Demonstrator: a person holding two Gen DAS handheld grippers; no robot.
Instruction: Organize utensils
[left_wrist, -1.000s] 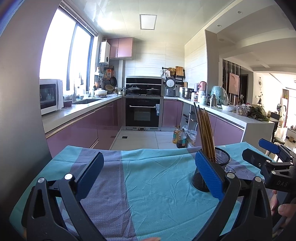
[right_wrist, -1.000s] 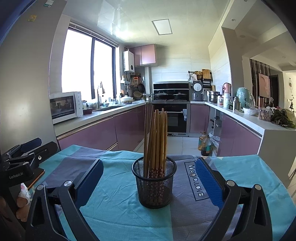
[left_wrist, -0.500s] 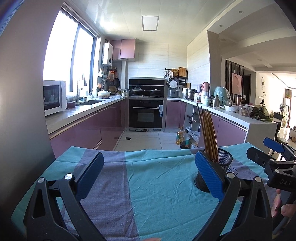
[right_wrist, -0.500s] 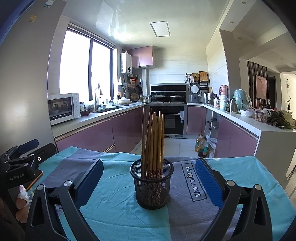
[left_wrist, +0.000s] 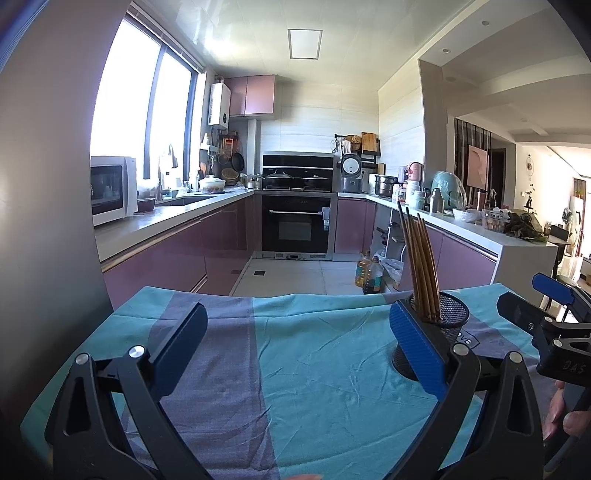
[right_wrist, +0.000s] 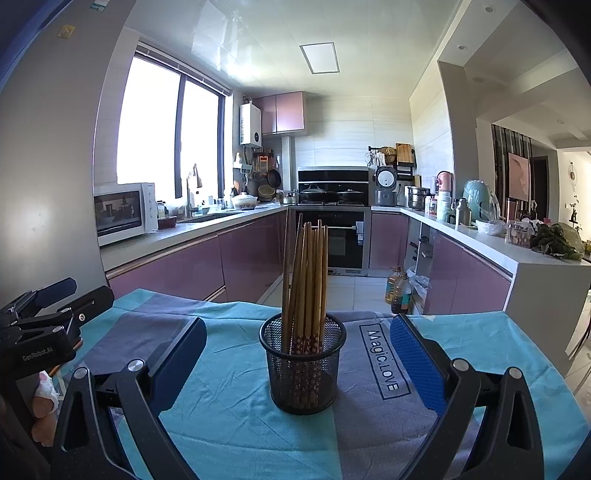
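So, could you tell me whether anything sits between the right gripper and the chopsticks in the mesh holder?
Nothing visible does. The right gripper is open, and the black mesh holder with the chopsticks stands straight ahead, framed by its jaws, with only bare tablecloth in front of it.

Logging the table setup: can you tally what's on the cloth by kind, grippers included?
Mesh holder: 1
Chopsticks: about 9, bunched, exact count unclear
Left hand-held gripper: 1, open
Right hand-held gripper: 1, open
Total: about 12
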